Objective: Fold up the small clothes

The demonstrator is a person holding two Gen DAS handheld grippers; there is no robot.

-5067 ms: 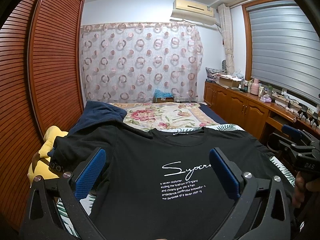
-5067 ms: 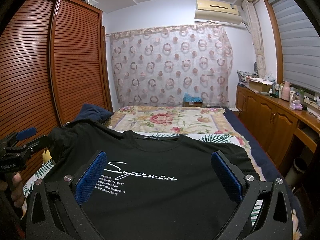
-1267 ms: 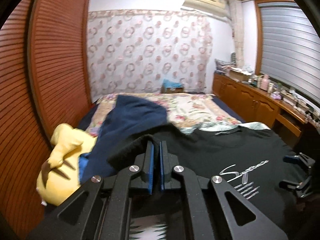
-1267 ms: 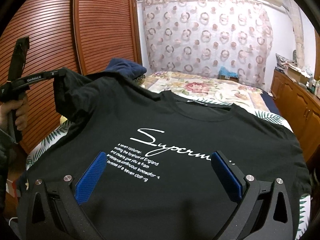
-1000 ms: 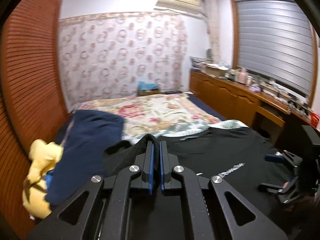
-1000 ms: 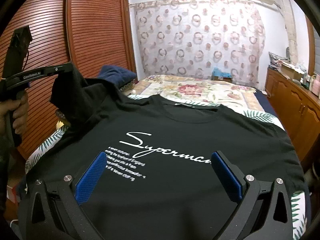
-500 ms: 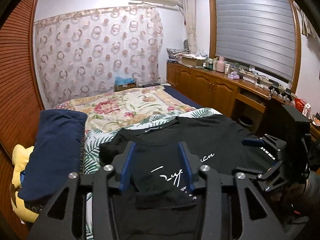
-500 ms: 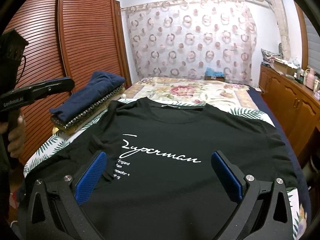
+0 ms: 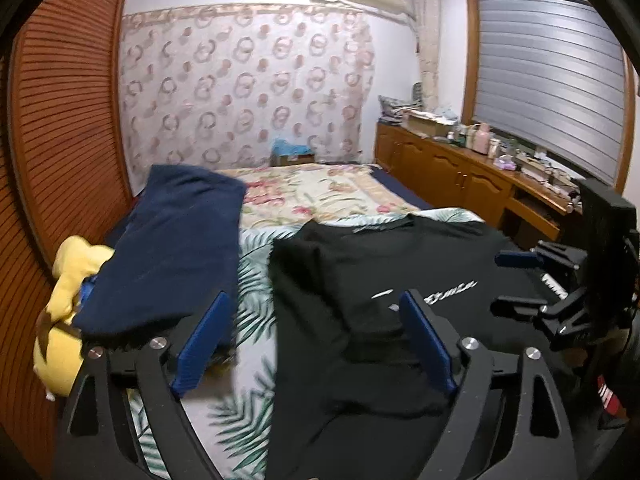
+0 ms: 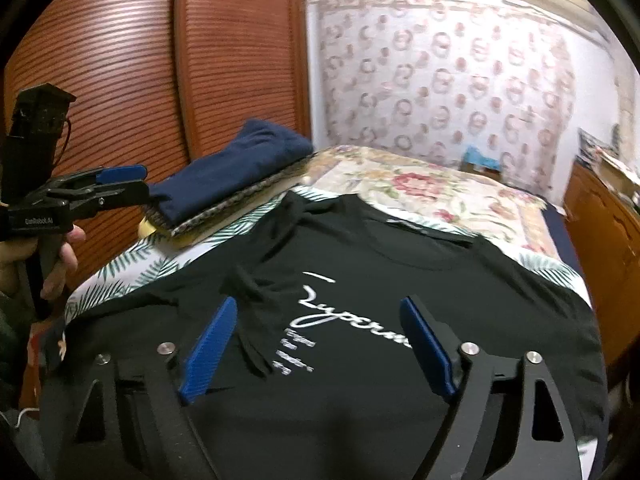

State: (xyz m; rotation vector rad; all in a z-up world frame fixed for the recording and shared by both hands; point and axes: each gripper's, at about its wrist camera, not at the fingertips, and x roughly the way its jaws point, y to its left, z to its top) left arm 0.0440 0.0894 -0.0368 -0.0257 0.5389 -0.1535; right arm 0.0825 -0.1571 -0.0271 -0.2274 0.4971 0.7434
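Both grippers open; black T-shirt [image 10: 360, 280] sleeve folded inward.

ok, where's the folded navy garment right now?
The folded navy garment lies on the bed's left edge by the slatted wardrobe, left of the black T-shirt, partly over a yellow item.

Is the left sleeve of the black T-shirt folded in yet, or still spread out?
Folded in. The sleeve lies across the black T-shirt, covering the start of its white lettering. The left gripper is open, clear of it.
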